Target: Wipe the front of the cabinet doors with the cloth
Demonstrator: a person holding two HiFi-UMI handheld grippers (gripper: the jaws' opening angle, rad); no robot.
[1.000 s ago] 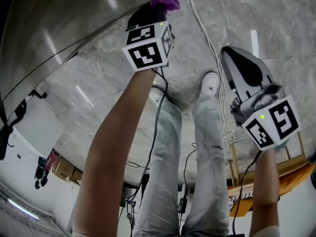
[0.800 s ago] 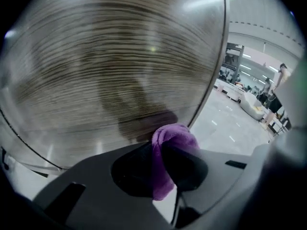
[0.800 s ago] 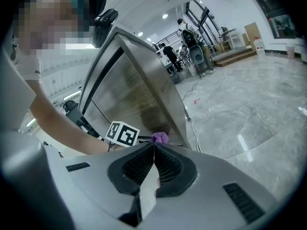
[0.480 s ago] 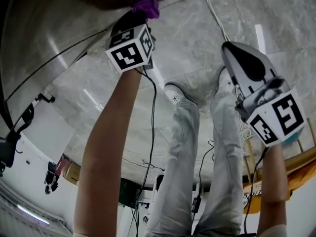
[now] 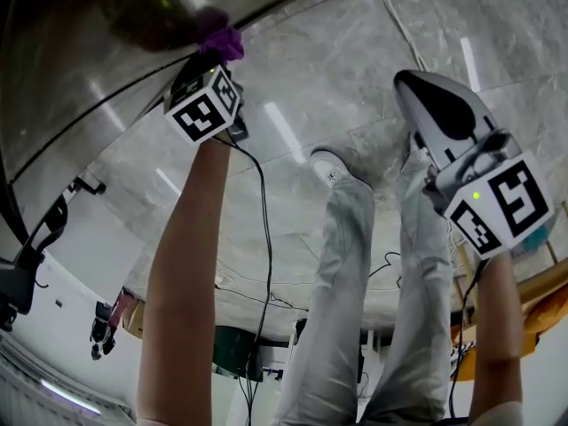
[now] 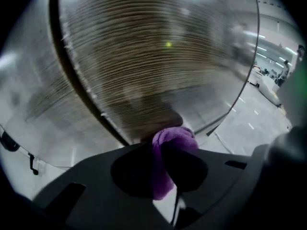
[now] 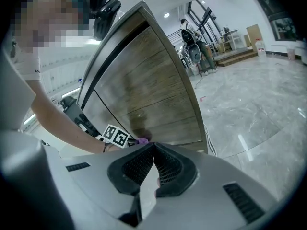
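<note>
Purple cloth point(image 6: 175, 138) in the left gripper point(image 6: 161, 146), against the cabinet door point(image 6: 153, 56).

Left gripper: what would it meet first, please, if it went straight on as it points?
The left gripper would meet the cabinet door; the purple cloth in its jaws appears to touch it.

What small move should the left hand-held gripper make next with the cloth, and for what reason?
Probably slide the cloth up along the door, pressed against it. The left hand-held gripper is shut on the purple cloth, which seems to touch the wooden door near its bottom edge. Most of the door's front lies above that spot.
</note>
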